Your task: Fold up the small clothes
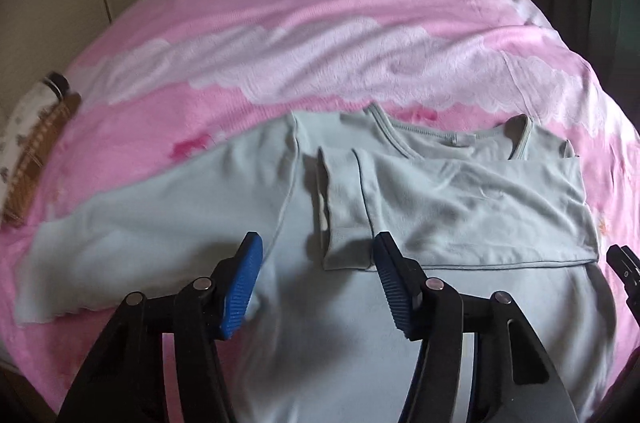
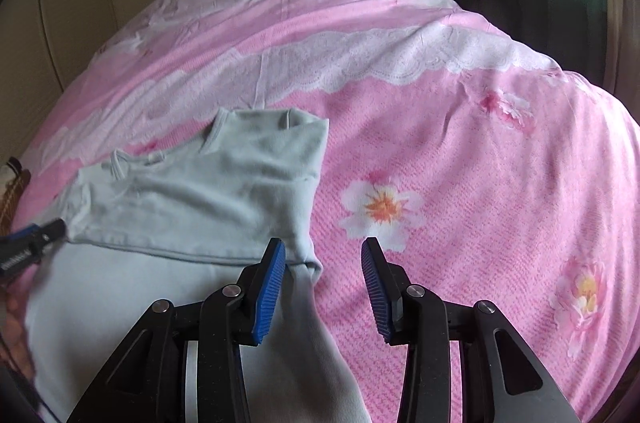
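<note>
We find the pale green shirt (image 1: 460,191) spread on the pink bed (image 1: 320,35), one sleeve already folded across its chest, the other lying out at nine o'clock. The left gripper (image 1: 316,259) hovers part open, holding nothing; the right gripper (image 2: 323,263) likewise. We judge the outstretched sleeve folds in next.

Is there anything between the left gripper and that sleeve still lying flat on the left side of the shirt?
Nothing visible does. The left gripper hangs open directly over the pale green shirt, and the unfolded sleeve lies flat on the pink bedsheet just left of its fingers, with only bare fabric between.
</note>
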The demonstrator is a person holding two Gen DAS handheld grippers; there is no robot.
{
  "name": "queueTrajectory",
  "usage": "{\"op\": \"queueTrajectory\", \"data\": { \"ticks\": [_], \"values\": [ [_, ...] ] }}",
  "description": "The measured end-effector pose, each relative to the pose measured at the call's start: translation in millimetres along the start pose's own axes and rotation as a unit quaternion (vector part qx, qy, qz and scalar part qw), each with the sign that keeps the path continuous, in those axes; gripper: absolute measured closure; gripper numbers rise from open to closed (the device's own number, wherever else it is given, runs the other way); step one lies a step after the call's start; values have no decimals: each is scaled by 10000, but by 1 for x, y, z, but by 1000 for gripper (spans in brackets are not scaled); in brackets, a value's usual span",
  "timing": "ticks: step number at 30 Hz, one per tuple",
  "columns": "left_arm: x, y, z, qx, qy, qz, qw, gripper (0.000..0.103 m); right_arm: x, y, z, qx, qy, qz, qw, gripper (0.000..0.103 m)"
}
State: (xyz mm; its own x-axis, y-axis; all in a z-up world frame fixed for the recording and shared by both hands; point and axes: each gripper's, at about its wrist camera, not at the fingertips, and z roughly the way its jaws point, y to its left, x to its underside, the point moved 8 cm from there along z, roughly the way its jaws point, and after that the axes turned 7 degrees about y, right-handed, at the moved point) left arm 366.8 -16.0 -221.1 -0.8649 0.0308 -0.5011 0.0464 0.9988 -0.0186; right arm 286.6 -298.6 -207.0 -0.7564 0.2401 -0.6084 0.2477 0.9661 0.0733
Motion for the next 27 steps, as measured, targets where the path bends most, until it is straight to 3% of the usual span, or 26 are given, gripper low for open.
{"op": "queueTrajectory", "data": {
  "ticks": [3, 5, 6, 7, 8, 21, 27],
  "values": [
    [0, 2, 6, 127, 53, -127, 9998, 48, -3, -1, 0, -43, -22, 36, 10000, 63],
    [1, 0, 4, 164, 30, -120, 9998, 55, -3, -2, 2, -59, -21, 62, 10000, 63],
    [2, -1, 3, 187, 15, -95, 9998, 63, -3, -3, 2, -58, -21, 74, 10000, 63],
    [3, -2, 3, 207, 5, -67, 9998, 80, -2, -4, 3, -63, -11, 93, 9999, 63],
    [5, -2, 3, 221, 50, -41, 9997, 86, -2, -5, 5, -71, 5, 111, 9999, 63],
    [16, 0, 1, 274, 7, 12, 9996, 99, 8, -5, 11, -73, 102, 114, 9999, 63],
    [21, 4, -2, 225, 71, -50, 9997, 100, 8, -6, 7, -94, 96, 127, 9998, 63]
  ]
}}
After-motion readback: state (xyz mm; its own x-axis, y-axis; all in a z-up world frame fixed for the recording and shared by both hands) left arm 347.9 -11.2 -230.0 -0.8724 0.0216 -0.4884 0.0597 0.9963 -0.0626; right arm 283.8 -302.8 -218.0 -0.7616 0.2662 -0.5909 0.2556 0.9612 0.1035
